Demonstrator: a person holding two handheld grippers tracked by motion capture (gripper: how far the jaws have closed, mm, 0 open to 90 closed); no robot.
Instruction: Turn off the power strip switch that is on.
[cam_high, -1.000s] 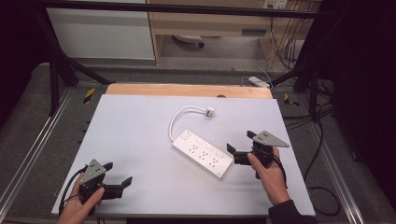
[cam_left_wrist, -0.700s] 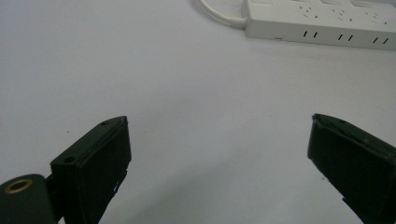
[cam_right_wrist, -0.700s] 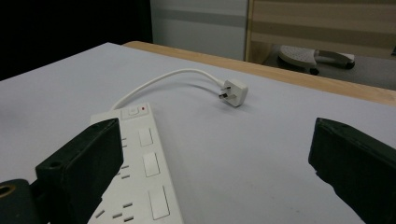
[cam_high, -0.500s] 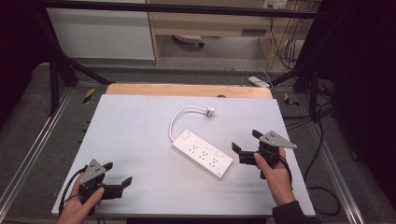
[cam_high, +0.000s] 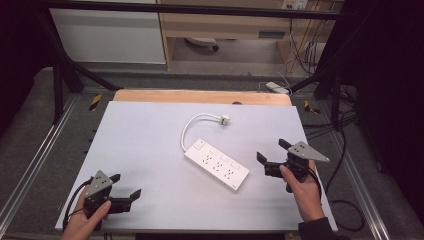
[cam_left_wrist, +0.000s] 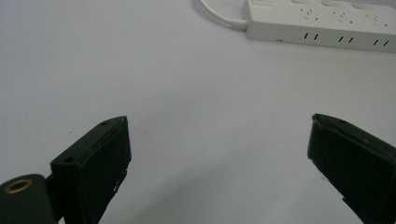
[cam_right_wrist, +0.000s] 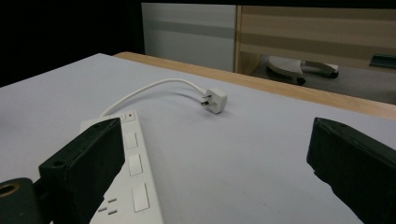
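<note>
A: Which step is in hand here?

B: Judging by the layout, an approach. The right gripper (cam_high: 272, 156) hovers just beside the near end of the white power strip (cam_high: 216, 164), jaws spread wide and holding nothing. The left gripper (cam_high: 126, 185) sits low at the near-left corner of the table (cam_high: 150, 130), well apart from the strip, jaws equally wide and empty.

A: So nothing is grasped yet?

B: No. The right gripper view looks along its own jaws, with the strip's switch end (cam_right_wrist: 128, 154) passing close by the left jaw and the plug (cam_right_wrist: 213, 101) lying farther off on the table.

A: What does the next move call for?

B: Probably bringing the right gripper down over the end of the strip, or reaching past it for the plug, then closing squarely. The strip is flat and lies flush on the table, so the jaws would need to straddle its narrow width to get purchase.

A: How does the strip look?

B: Long, white, lying diagonally near the table's middle, sockets up. Its short white cord (cam_high: 189, 126) loops from the far end round to the plug (cam_high: 224, 119), which rests unplugged toward the wooden edge. In the left gripper view the strip (cam_left_wrist: 322, 22) shows slot pairs along its side.
</note>
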